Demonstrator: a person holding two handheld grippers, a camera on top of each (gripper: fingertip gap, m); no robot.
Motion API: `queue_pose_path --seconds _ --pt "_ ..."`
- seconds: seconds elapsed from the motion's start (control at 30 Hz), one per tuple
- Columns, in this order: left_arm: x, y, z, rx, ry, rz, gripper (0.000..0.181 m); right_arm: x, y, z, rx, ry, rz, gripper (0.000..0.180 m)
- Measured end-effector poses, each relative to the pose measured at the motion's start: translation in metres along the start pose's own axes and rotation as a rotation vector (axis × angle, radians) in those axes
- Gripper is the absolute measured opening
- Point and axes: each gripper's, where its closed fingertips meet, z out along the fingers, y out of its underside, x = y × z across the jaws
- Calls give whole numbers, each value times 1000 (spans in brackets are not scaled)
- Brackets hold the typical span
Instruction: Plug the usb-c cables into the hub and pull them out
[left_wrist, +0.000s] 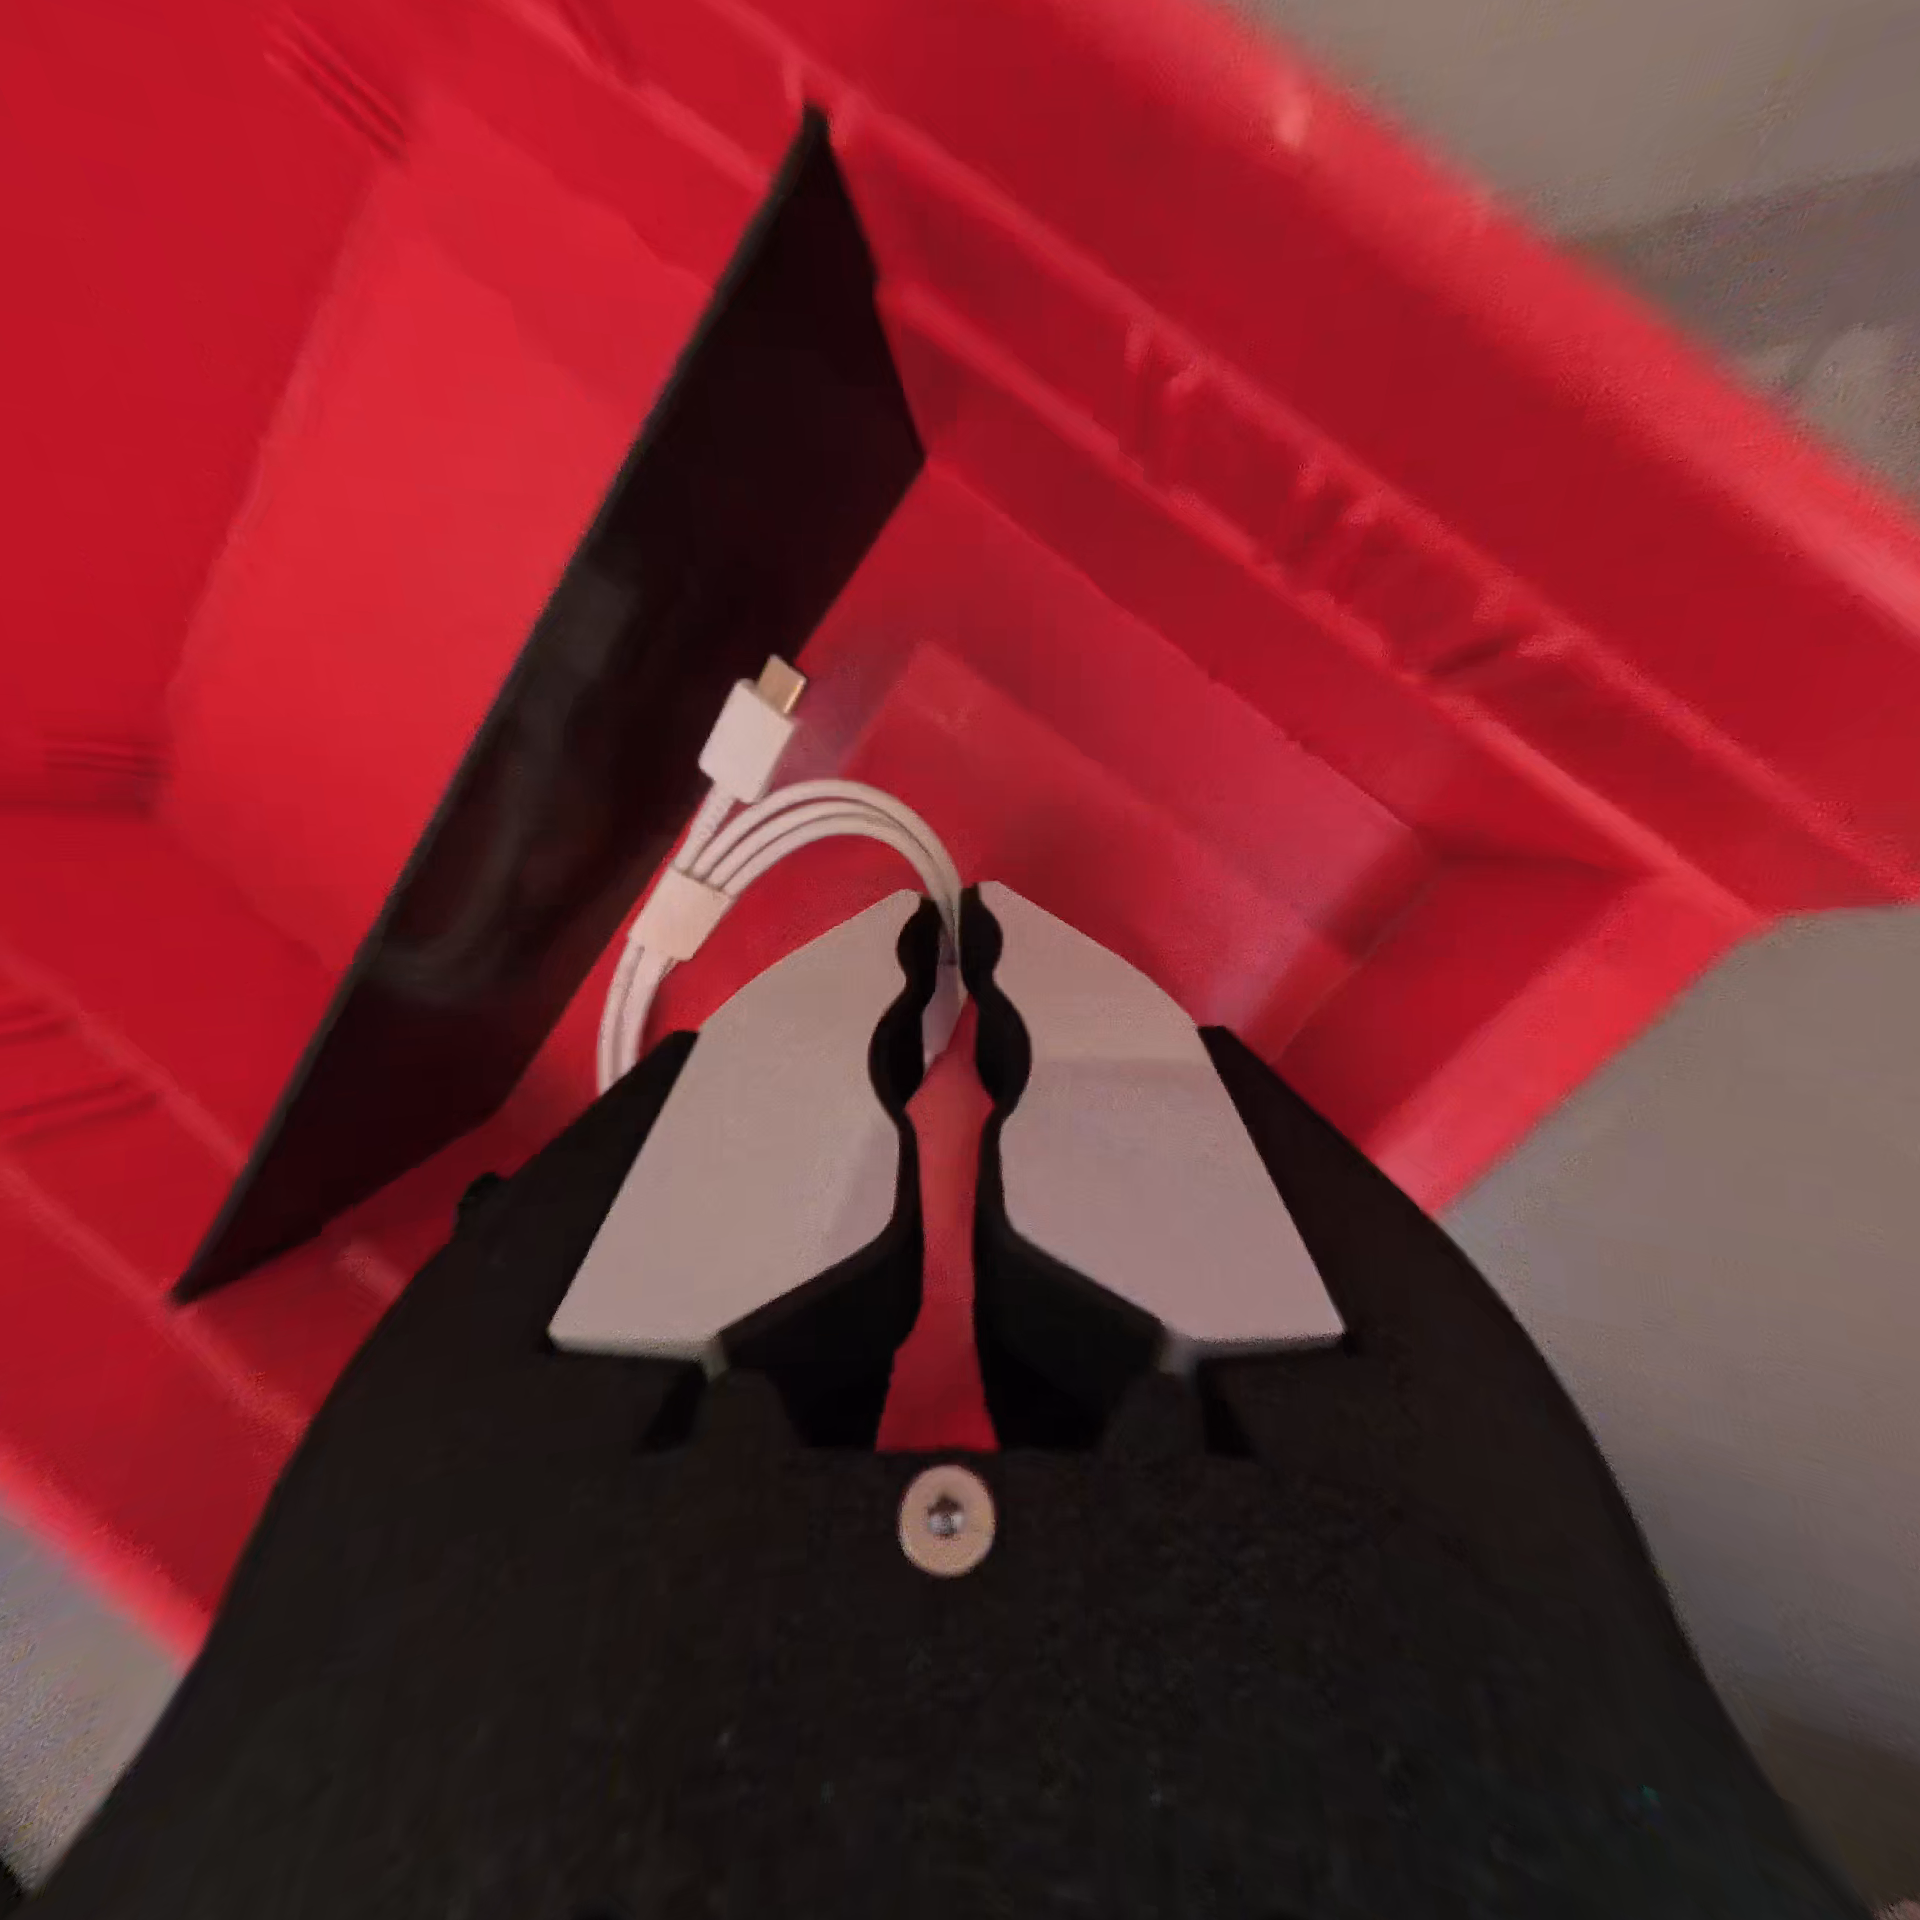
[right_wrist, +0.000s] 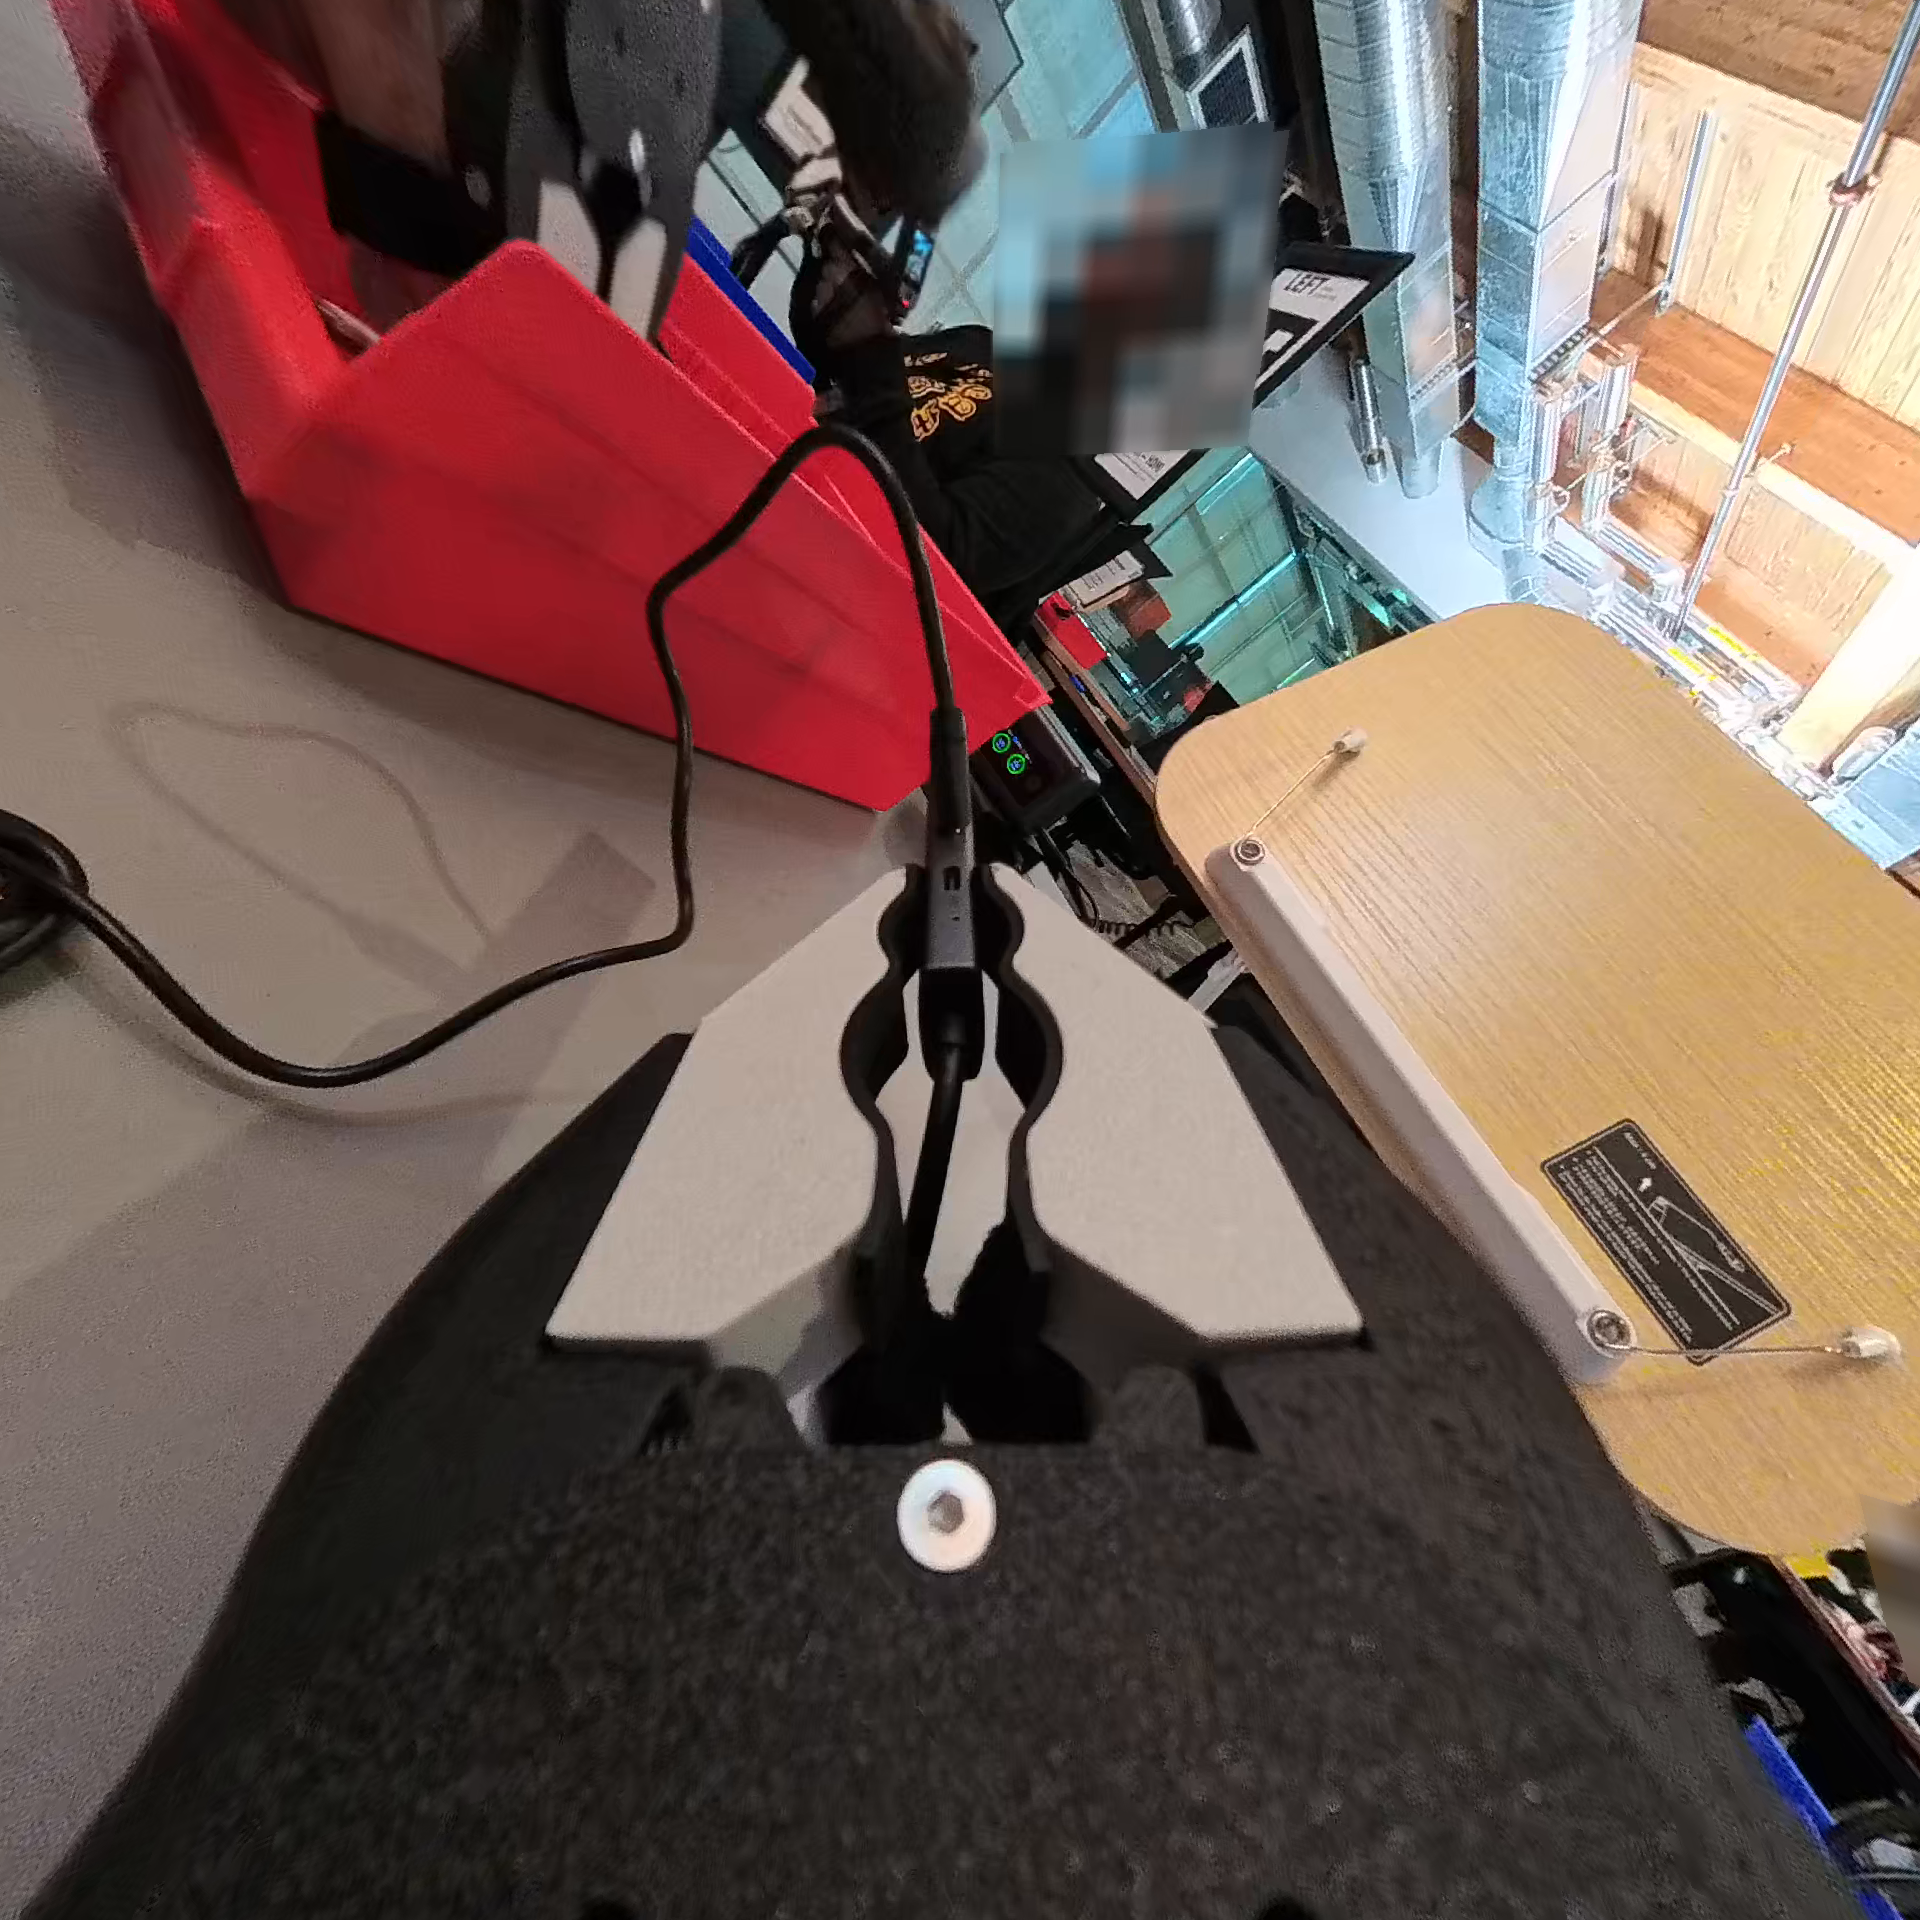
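My left gripper (left_wrist: 951, 914) is shut on a coiled white USB-C cable (left_wrist: 831, 821) and holds it inside a red bin (left_wrist: 1195, 436). The cable's white plug (left_wrist: 764, 717) sticks up free, next to a black divider (left_wrist: 665, 665). My right gripper (right_wrist: 951, 899) is shut on a slim dark grey hub (right_wrist: 951, 914), held above the grey table (right_wrist: 260, 831). A black cable (right_wrist: 675, 748) leaves the hub's far end, loops down and runs left across the table. A black plug (right_wrist: 945, 1029) sits at the hub's near end, between my fingers.
The red bin (right_wrist: 520, 499) stands on the table at the left, with the left gripper (right_wrist: 623, 135) over it. A light wooden board (right_wrist: 1558, 935) with a white rail is close on the right. A person in dark clothing (right_wrist: 966, 436) is behind the bin. The left gripper's tips are roughly 20 cm from the right gripper's.
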Motion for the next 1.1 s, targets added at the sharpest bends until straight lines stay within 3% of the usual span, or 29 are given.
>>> queue_pose_path --seconds 0.03,0.3,0.4,0.53,0.57,0.63,0.77,0.93,1.0,1.1 --pt "2 -4 -15 40 -28 -2 1 2 1 0 -1 5 8 10" --pt "67 -36 -177 414 -163 38 0 3 1 1 -2 11 3 9" --pt "109 -37 -206 491 -128 76 0 1 1 1 -1 7 -5 9" --pt "119 -22 -181 437 -155 35 0 1 1 2 -3 -1 3 10" --pt "117 -18 -166 422 -133 2 4 0 2 2 -5 -4 3 10" --pt "115 -11 -131 347 -62 -41 37 -1 2 2 -8 -11 -4 10" --pt "87 7 -71 191 -105 8 43 -5 2 2 -10 -21 -15 9" --pt "79 12 -43 126 -81 85 18 -4 4 3 -16 -27 -8 9" --pt "78 6 -54 168 -125 118 5 -3 5 3 -16 -25 1 9" --pt "73 -7 -93 288 -279 147 5 -2 6 4 -19 -26 13 10"
